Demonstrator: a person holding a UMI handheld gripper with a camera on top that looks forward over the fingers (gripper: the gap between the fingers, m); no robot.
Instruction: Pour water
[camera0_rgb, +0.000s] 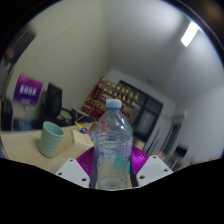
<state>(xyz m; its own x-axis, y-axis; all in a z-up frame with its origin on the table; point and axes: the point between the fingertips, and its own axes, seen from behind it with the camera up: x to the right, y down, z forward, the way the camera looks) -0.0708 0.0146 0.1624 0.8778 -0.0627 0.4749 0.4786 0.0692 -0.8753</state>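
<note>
Clenched jaws grip a clear water bottle (113, 145); green cup (52, 138) stands nearby on the table (20, 152).

Dark monitor (50, 101) on the desk, purple sign (28, 92) beside it, lit ceiling lamp (189, 34), shelves (100, 98) of goods behind

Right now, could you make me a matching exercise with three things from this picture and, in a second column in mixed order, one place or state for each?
Things:
1. water bottle
2. green cup
3. tool

Places or states:
A. stands on the table, off to one side of the bottle
B. closed on the bottle, a pad at each side
C. upright between the fingers, white cap on

Pairs: 1-C, 2-A, 3-B
</note>
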